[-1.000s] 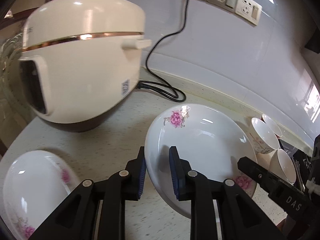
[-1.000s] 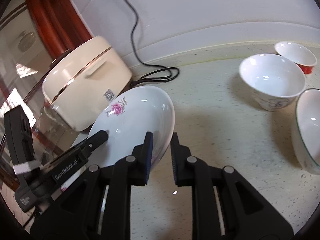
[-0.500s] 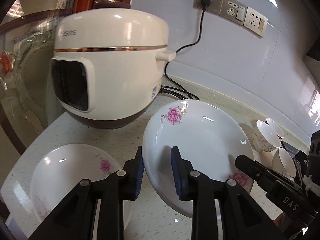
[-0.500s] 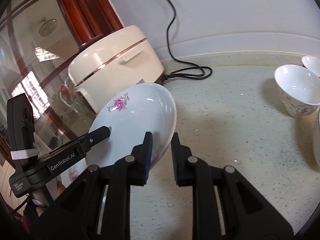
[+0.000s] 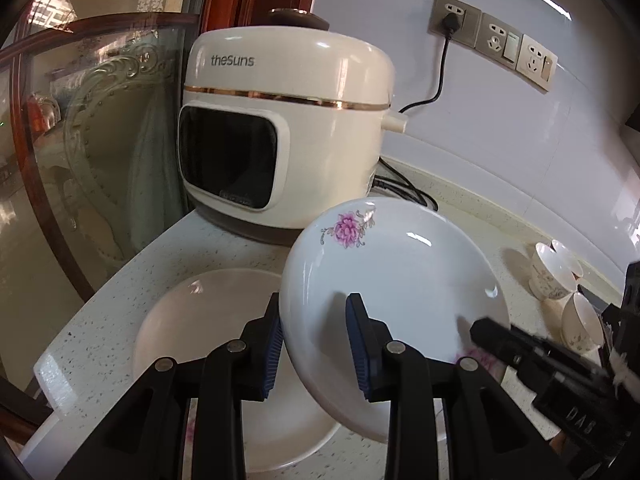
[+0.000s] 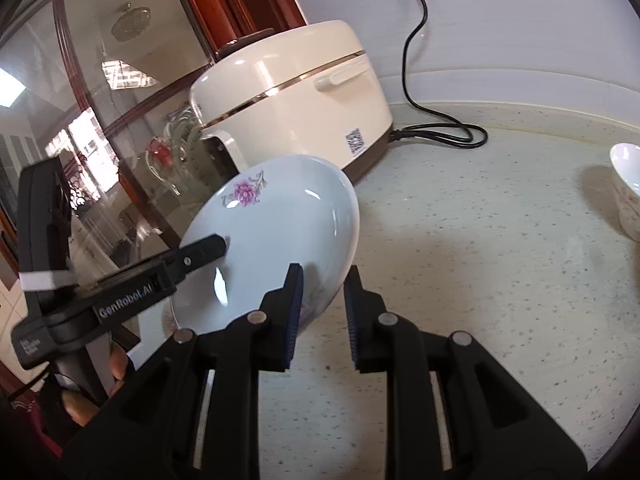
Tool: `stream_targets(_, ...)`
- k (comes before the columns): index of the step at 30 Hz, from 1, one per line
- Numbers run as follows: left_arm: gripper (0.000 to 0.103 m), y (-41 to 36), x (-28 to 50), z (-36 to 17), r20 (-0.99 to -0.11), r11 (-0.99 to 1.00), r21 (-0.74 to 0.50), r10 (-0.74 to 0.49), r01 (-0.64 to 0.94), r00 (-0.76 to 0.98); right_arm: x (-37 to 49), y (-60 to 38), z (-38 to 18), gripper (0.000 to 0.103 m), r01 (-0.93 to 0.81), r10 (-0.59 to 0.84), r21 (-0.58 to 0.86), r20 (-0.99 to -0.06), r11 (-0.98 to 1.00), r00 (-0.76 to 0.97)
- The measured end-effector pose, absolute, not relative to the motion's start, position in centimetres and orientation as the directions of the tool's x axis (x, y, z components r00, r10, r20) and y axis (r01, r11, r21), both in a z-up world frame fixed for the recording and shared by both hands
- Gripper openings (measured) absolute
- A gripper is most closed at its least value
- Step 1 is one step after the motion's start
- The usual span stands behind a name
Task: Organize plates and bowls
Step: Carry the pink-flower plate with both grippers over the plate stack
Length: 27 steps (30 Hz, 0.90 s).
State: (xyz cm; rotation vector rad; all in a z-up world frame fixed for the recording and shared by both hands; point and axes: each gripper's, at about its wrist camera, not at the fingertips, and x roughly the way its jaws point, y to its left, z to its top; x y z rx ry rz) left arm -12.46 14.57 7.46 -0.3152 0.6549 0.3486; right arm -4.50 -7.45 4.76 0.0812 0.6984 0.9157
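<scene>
A white plate with pink flowers is held in the air by both grippers, tilted. My left gripper is shut on its near left rim. My right gripper is shut on its right rim; the plate also shows in the right wrist view. A second white flowered plate lies flat on the counter at the left, just below the held plate. The held plate's left edge hangs over it.
A cream rice cooker stands behind the plates, its black cord running to a wall socket. Several white bowls sit at the far right. A glass partition borders the counter's left edge.
Both grippers have carried the held plate leftward, past the front of the rice cooker. It now hangs partly over the plate that lies on the counter.
</scene>
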Motion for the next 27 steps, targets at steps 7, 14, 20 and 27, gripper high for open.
stream_targets(7,0.031,15.5,-13.0,6.8,-0.651,0.891,-0.189,0.201,-0.413,0.732,-4.4,-6.8,4.3,0.024,-0.691,0.752,0.368,-0.527,0.622,0.397)
stream_targets(14,0.031,16.9,-14.0,6.8,-0.645,0.881,-0.181,0.23,-0.438,0.729,-5.2,-5.1,4.4,0.024,-0.703,0.751,0.354,-0.531,0.617,0.392)
stream_targets(20,0.032,19.0,-14.9,6.1,-0.662,0.863,-0.184,0.245,-0.471,0.708,-6.0,-2.4,3.9,0.024,-0.718,0.744,0.339,-0.559,0.607,0.365)
stream_targets(27,0.033,20.3,-15.2,4.8,-0.689,0.857,-0.175,0.245,-0.485,0.682,-6.6,0.0,2.8,0.024,-0.738,0.71,0.289,-0.613,0.609,0.346)
